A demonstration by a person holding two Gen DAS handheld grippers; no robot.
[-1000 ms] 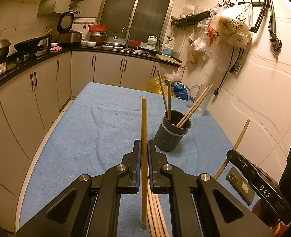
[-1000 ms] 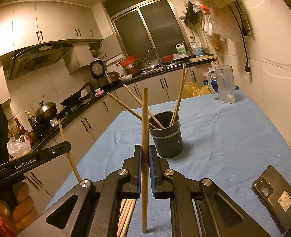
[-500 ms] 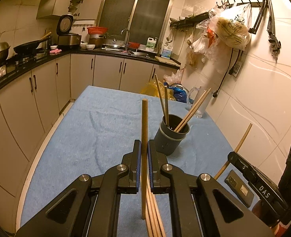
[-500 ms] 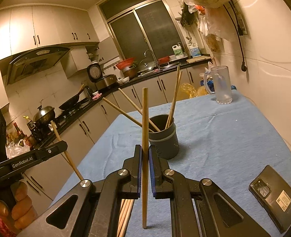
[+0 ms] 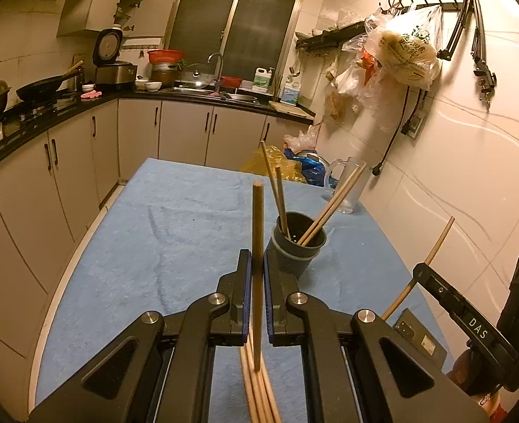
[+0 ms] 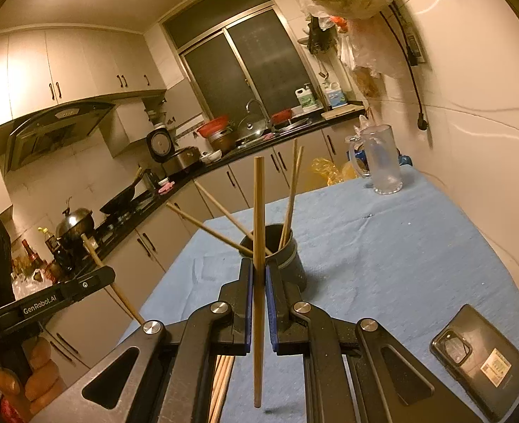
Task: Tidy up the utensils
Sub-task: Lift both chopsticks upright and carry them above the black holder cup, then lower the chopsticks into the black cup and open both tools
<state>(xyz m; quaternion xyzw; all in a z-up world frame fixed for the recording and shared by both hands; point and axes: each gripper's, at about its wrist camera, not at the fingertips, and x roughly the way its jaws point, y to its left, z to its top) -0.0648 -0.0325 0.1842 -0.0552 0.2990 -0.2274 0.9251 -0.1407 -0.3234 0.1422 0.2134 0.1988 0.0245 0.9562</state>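
Looking from the left wrist: left gripper [image 5: 256, 282], jaws closed tight on one upright wooden chopstick [image 5: 257, 239], its lower end hanging free above a loose bundle of chopsticks [image 5: 259, 387] lying on the blue tablecloth [image 5: 175, 239]. Dark holder cup [image 5: 296, 250] just beyond the jaws, four chopsticks leaning in it. Clear glass mug [image 5: 346, 190] at the far table edge, near the wall. Right gripper [image 5: 432, 282] at the right edge, a chopstick slanting up from it; black phone [image 5: 420, 338] on the cloth below. From the right wrist: right gripper [image 6: 258, 296], jaws likewise clamped on a single upright chopstick [image 6: 258, 211], its lower tip clear of the cloth. Holder cup [image 6: 287, 261] directly behind, sticks fanned out. Bundle [image 6: 220, 380] on the cloth beneath the jaws. Phone [image 6: 481, 356] lower right, mug [image 6: 383, 162] far right. Left gripper [image 6: 93, 282] at the left edge, gripping its chopstick, fingers [image 6: 37, 373] of a hand below it.
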